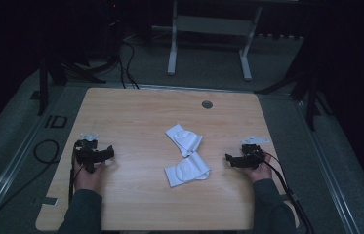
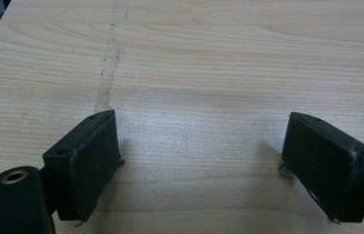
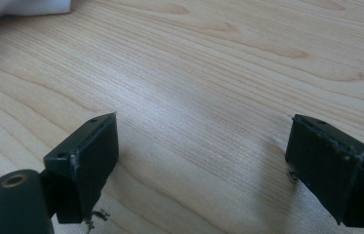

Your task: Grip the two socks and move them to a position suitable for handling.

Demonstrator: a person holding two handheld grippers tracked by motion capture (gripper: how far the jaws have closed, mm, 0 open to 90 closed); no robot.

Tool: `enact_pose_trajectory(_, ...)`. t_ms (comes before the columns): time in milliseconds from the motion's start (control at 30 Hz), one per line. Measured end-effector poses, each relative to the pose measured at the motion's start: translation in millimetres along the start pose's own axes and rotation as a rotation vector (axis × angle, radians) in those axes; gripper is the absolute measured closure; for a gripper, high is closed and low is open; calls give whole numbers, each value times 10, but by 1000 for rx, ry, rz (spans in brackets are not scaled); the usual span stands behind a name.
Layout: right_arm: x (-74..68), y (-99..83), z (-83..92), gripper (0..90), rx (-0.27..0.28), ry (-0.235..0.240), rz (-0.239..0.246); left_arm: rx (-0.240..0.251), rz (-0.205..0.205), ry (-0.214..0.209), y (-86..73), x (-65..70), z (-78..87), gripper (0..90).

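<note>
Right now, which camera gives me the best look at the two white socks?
The high view: both white socks lie whole mid-table, between the grippers. The right gripper view catches just a white corner at its top left; the left gripper view faces bare table.

- Table [image 1: 135, 112]: one, light wood, with one round grey grommet [image 1: 207, 104] near its far edge.
- White socks: two. One sock [image 1: 184, 139] lies at the centre of the table; the other sock [image 1: 187, 170] lies just nearer the near edge, touching or almost touching the first.
- Handheld grippers: two. The left gripper [image 1: 104, 153] sits near the left edge; the right gripper [image 1: 232, 159] sits near the right edge. Each has two black jaws, set wide apart with bare wood between them.
- Hands: two, one on each gripper.
- Cables on the floor beside the left edge: one dark loop [image 1: 43, 151].
</note>
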State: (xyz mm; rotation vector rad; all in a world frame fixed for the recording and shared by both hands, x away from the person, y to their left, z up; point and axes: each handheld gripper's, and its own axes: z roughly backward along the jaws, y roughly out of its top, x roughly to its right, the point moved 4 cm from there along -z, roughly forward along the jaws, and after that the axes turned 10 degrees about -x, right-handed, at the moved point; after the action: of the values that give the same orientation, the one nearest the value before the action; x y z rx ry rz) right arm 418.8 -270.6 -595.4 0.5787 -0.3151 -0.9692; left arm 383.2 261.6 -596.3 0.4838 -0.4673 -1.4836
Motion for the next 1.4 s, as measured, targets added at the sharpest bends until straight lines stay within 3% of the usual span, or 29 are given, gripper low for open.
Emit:
enact_pose_trajectory(333, 8, 1, 5, 127, -5, 9, 12, 0, 0, -1, 0, 1, 0, 139)
enact_pose_trajectory(433, 16, 21, 38, 218, -41, 21, 29, 0, 0, 0, 0, 1, 0, 139)
enact_pose_trajectory(533, 16, 26, 69, 254, -70, 31, 41, 0, 0, 0, 0, 1, 0, 139)
enact_pose_trajectory(600, 10, 13, 109, 312, -92, 41, 72, 0, -1, 0, 0, 0, 0, 139)
enact_pose_trajectory(800, -41, -1, 190, 393, -91, 34, 113, 0, 0, 0, 0, 1, 0, 139)
enact_pose_trajectory(833, -104, 5, 274, 487, -88, 42, 148, 0, 0, 0, 0, 0, 0, 139)
enact_pose_trajectory(867, -104, 5, 274, 487, -88, 42, 148, 0, 0, 0, 0, 0, 0, 139)
enact_pose_trajectory(900, -168, 20, 342, 542, -82, 45, 183, 0, 1, 0, 0, 1, 0, 139)
enact_pose_trajectory(1000, -223, 37, 395, 567, -84, 50, 207, 0, 0, 0, 0, 0, 0, 139)
enact_pose_trajectory(1100, -357, 90, 487, 625, -93, 59, 264, 0, 0, 0, 0, 1, 0, 139)
enact_pose_trajectory(1300, -609, 112, 465, 882, -152, 72, 364, 0, 0, -1, 0, 1, 0, 140)
enact_pose_trajectory(1400, -717, 118, 420, 896, -164, 85, 389, 0, 0, -1, -1, 1, 1, 140)
